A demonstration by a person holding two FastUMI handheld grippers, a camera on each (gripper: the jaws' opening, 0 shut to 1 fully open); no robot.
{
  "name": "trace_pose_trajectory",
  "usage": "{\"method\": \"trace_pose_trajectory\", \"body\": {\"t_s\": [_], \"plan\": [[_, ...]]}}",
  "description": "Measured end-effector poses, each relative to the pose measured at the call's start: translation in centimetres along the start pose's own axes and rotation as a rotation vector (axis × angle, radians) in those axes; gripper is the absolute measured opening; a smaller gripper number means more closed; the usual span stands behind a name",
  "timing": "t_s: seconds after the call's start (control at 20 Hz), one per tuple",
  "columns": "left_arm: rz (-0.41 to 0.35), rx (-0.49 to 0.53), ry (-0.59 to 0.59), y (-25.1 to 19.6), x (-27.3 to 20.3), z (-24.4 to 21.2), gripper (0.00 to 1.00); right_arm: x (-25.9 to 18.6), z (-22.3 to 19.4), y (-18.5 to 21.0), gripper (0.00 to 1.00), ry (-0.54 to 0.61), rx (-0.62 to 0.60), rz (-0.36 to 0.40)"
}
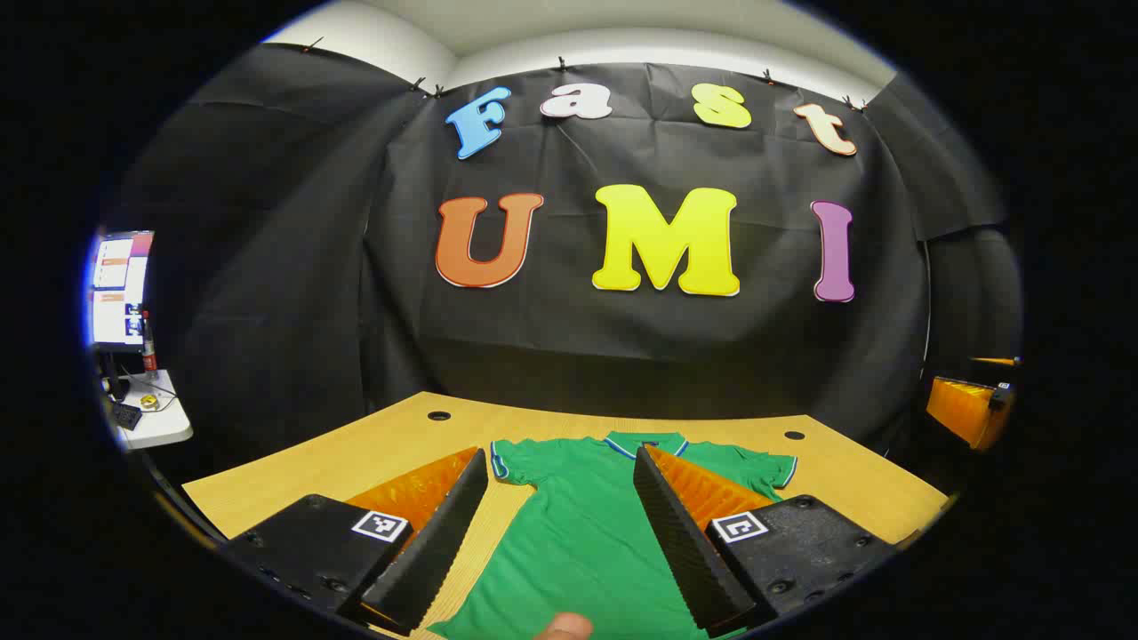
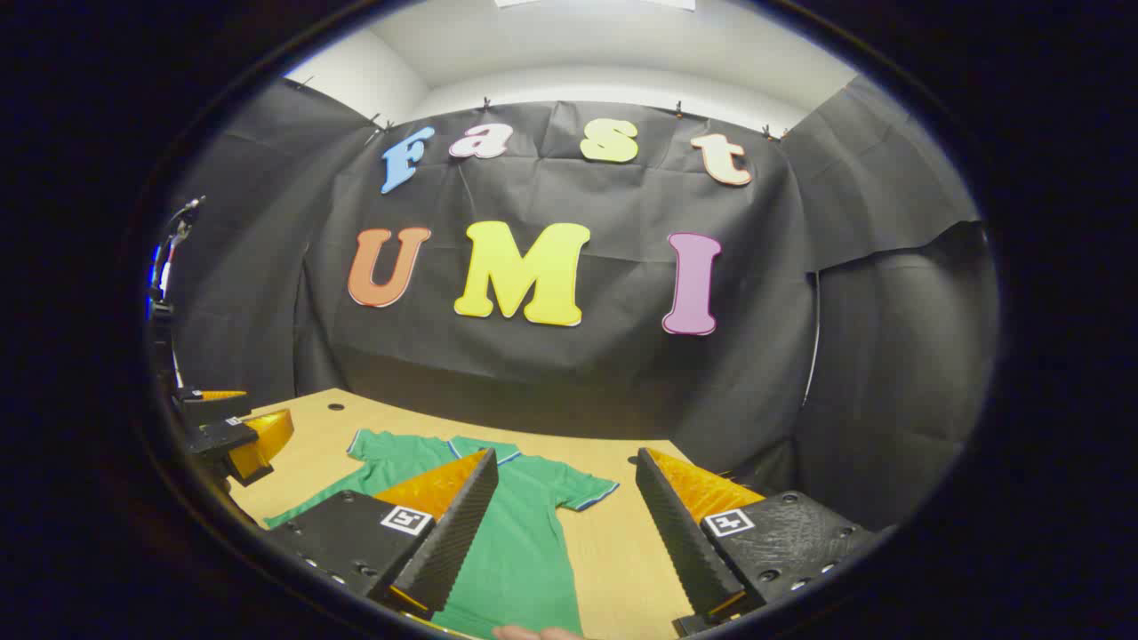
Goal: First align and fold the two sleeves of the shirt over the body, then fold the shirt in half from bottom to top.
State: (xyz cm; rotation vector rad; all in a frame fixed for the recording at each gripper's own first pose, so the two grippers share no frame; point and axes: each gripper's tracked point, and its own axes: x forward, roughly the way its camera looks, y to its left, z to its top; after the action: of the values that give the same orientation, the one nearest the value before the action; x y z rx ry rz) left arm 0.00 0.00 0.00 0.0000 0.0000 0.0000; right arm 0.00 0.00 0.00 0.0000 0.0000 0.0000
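A green polo shirt (image 1: 578, 524) lies flat on the wooden table (image 1: 373, 444), collar at the far end, both short sleeves spread out to the sides. My left gripper (image 1: 560, 458) hovers open above the shirt's body, nothing between its fingers. In the right gripper view the shirt (image 2: 524, 533) lies to the left, its right sleeve (image 2: 578, 489) pointing toward the middle. My right gripper (image 2: 566, 455) stands open over the shirt's right edge and bare table (image 2: 622, 551). The left gripper (image 2: 231, 427) shows far left there, and the right gripper (image 1: 969, 409) shows far right in the left gripper view.
Two cable holes (image 1: 438, 415) (image 1: 794, 436) sit near the table's far edge. A monitor (image 1: 120, 293) and a small white side table (image 1: 156, 413) stand off to the left. Black cloth walls close the booth behind and at the sides.
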Motion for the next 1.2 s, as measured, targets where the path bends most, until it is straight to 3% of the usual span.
{"method": "trace_pose_trajectory", "body": {"t_s": [0.45,0.75,0.8,0.95,1.1,1.2], "plan": [[0.008,0.012,-0.005,0.7,0.1,0.0,1.00,-0.2,-0.5,1.8,0.95,0.017,-0.041,0.040],[0.000,0.025,-0.009,0.4,0.0,-0.1,1.00,-0.5,-1.2,1.4,0.94,0.016,-0.049,0.029],[-0.001,0.028,-0.007,0.3,0.1,-0.2,1.00,-0.3,-1.5,1.2,0.97,0.020,-0.051,0.026],[-0.005,0.042,-0.002,0.0,0.3,-0.5,1.00,-0.1,-2.1,0.7,0.94,0.032,-0.066,0.013],[-0.006,0.052,0.001,-0.2,0.2,-0.7,1.00,0.3,-2.9,0.4,0.97,0.044,-0.061,0.010],[-0.008,0.058,0.002,-0.2,0.2,-0.8,1.00,0.9,-3.3,0.2,0.94,0.058,-0.059,0.006]]}}
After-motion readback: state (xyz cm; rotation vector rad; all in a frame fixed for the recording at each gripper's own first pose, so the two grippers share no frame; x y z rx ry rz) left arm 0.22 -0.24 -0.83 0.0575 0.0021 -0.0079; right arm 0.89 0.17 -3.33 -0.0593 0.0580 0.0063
